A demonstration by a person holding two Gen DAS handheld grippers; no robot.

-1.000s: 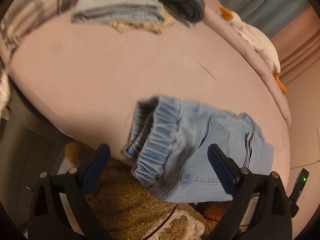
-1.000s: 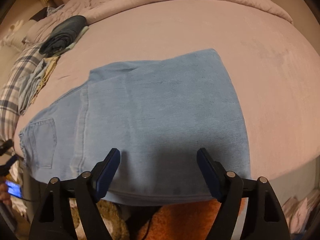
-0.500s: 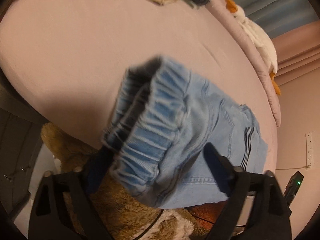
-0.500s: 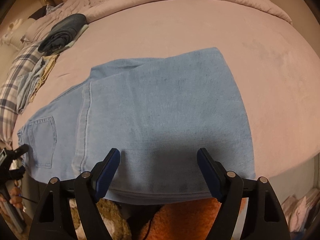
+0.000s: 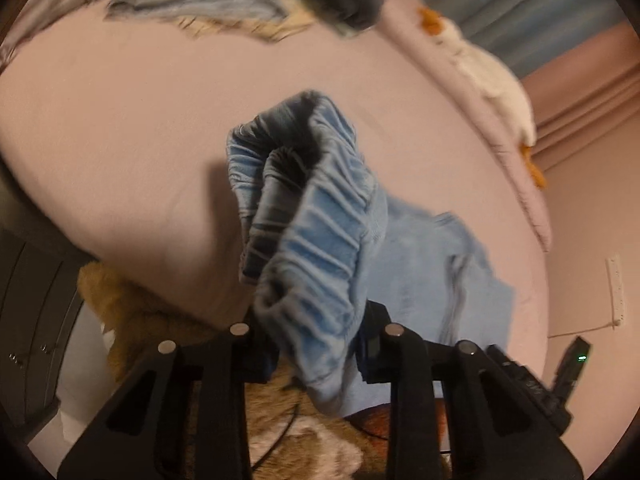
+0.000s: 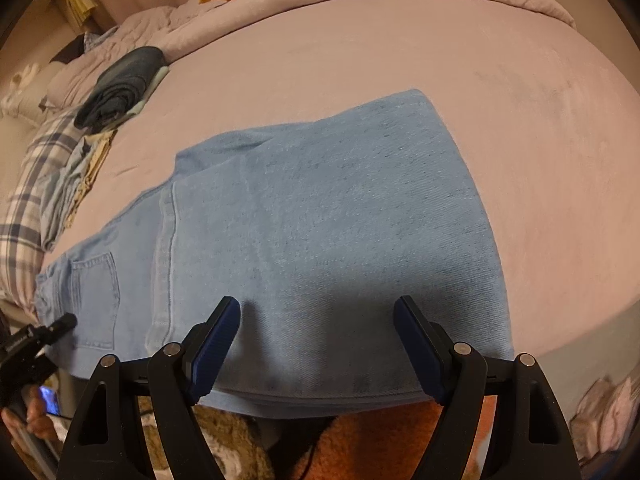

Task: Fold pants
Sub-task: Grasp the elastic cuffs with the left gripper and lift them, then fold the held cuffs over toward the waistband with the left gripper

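My left tongs point(image 5: 316, 340) pinch the pants' point(image 6: 320, 220) waistband point(image 5: 316, 248), lifted off the bed point(image 6: 400, 48). Right tongs point(image 6: 316, 344) gape wide over the folded hem at the near bed edge; open sheet beyond.

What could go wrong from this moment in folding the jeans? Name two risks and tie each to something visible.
1. The left gripper pinches only the bunched elastic waistband; the thick gathered cloth might slip out as it is carried over.
2. The right gripper hovers open over the jeans, pinning nothing, and their near edge overhangs the bed, so a pull could drag them off.
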